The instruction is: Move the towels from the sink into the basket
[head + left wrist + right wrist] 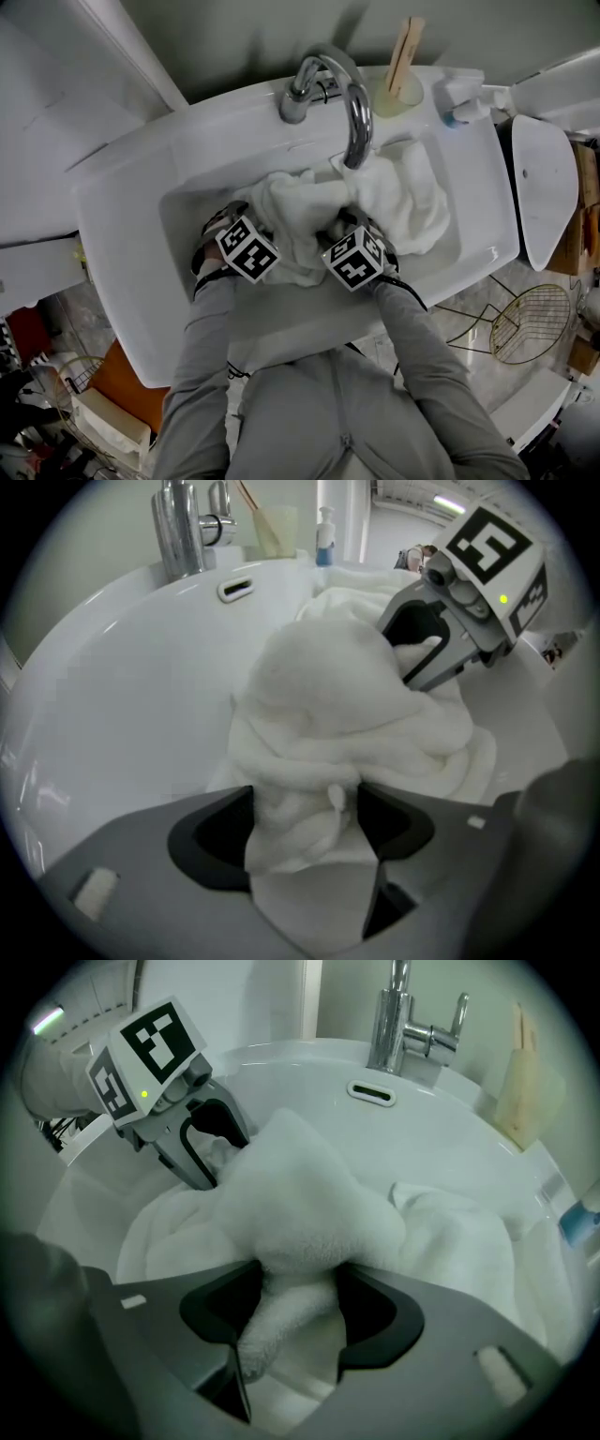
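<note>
White towels [398, 202] are piled in the sink [141, 220], heaped toward the right of the bowl and under the faucet [330, 89]; none are in the basket.

Left gripper [305, 808]: jaws spread wide and pointing steeply down into the pile. A rolled towel fold fills the gap and brushes both inner faces. Reads as released, not clamped.

Right gripper [295, 1307]: jaws also apart, straddling a thick fold. The fold lies against the left jaw with slack on the other side, so no real pinch shows.

Head view puts the two grippers side by side at the front of the bowl, left [251, 246] and right [354, 258], marker cubes up and grey sleeves [211, 375] behind them.

Sink deck: cup with a wooden stick [398, 89] right of the faucet, and an overflow slot [372, 1093] in the back wall.

Wire basket [530, 323] stands on the floor to the right of the sink, well apart from the towels. Cluttered floor shows at lower left.
</note>
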Action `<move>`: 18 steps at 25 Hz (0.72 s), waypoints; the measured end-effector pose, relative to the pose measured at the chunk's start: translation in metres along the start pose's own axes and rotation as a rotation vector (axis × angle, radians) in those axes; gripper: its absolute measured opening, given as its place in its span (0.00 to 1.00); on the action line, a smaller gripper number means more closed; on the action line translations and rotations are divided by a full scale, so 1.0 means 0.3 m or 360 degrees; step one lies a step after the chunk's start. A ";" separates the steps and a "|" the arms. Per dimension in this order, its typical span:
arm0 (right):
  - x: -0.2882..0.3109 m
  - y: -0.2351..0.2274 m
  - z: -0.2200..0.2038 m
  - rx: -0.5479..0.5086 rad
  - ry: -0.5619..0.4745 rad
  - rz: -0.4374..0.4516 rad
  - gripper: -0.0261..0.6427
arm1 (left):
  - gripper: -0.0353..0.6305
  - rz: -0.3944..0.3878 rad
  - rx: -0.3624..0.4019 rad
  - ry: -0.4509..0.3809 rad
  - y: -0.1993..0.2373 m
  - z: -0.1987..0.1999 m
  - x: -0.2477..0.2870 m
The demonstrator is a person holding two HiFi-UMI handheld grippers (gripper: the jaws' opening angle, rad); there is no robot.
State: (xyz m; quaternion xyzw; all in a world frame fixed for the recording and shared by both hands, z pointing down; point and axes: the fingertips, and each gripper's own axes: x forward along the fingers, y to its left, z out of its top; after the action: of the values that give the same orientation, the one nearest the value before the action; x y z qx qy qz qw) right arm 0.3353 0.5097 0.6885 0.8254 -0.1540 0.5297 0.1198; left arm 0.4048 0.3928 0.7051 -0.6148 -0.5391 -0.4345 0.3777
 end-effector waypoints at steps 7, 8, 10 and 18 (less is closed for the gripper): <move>0.008 0.007 -0.001 -0.0003 -0.0006 0.0042 0.28 | 0.47 -0.0070 -0.0013 0.0052 -0.042 0.008 0.007; 0.007 0.009 -0.001 -0.0012 -0.0005 0.0045 0.23 | 0.43 -0.0069 -0.0005 0.0063 -0.049 0.008 0.007; 0.003 0.012 -0.001 -0.0031 -0.0003 0.0048 0.18 | 0.37 -0.0059 0.0017 0.0087 -0.062 0.009 0.008; -0.067 0.001 0.028 0.0051 -0.0113 0.0070 0.13 | 0.26 0.0003 -0.0108 0.0031 -0.051 0.029 -0.067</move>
State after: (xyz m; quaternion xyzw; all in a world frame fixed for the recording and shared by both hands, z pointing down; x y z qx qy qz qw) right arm 0.3342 0.5088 0.6667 0.8420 -0.1676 0.5050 0.0893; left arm 0.3901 0.3962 0.6832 -0.6236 -0.5197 -0.4582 0.3622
